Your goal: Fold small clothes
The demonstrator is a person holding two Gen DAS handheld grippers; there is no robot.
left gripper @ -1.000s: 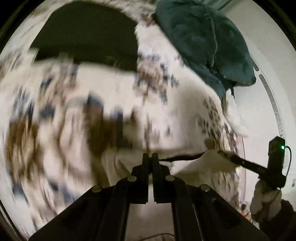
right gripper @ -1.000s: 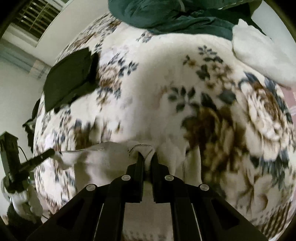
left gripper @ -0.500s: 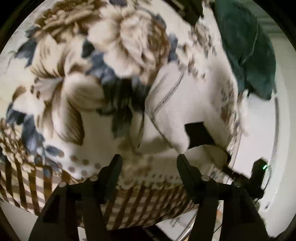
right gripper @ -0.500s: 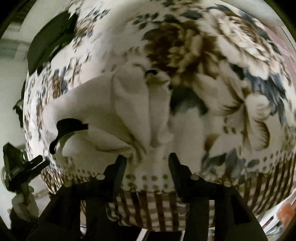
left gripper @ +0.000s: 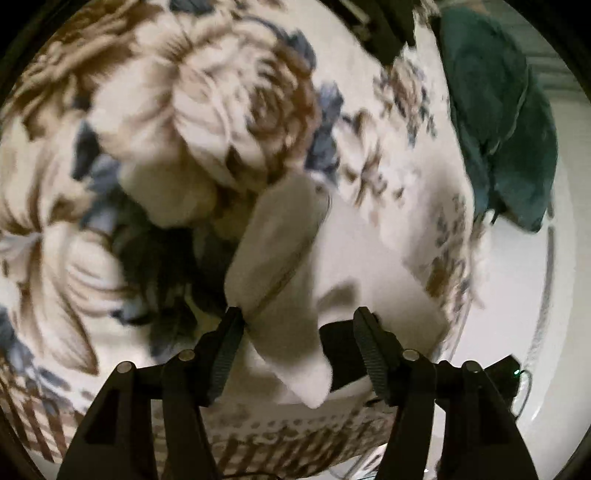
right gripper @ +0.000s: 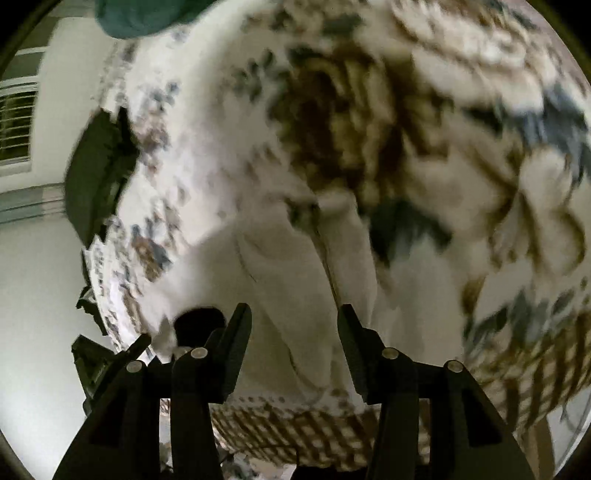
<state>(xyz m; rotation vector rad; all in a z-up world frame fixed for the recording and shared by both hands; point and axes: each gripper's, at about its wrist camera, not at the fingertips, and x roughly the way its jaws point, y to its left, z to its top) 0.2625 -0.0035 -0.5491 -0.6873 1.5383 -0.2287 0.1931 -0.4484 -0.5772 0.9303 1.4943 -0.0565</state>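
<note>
The white garment (left gripper: pixel 284 280) lies on the floral blanket (left gripper: pixel 192 110), and that blanket is the biggest thing I see: cream plush with large brown roses and blue-grey leaves, ending in a brown checked border (right gripper: pixel 332 424) along the near edge, under both of my tools. Both views are smeared by motion blur, so I can't read fine detail.

Next in size, a teal cloth (left gripper: pixel 506 122) is heaped at the far right of the blanket in the left wrist view, and it shows again at the top left (right gripper: pixel 147 14) of the right wrist view. A dark green piece (right gripper: pixel 96 177) sits at the blanket's far left edge there, well apart from the white garment.

The white garment (right gripper: pixel 280 295) is bunched into folds near the checked border. In the left wrist view one long fold runs up from between my fingers toward the centre of the frame, with a stitched seam along it.

My left gripper (left gripper: pixel 298 334) is spread wide; the garment's fold sits in the gap, against the inner face of the left finger and clear of the right one. It is not pinched.

My right gripper (right gripper: pixel 294 334) is also spread, with the garment's folds between and beyond its fingers, gripping nothing. The other tool's dark body (right gripper: pixel 110 362) shows low on the left there.
</note>
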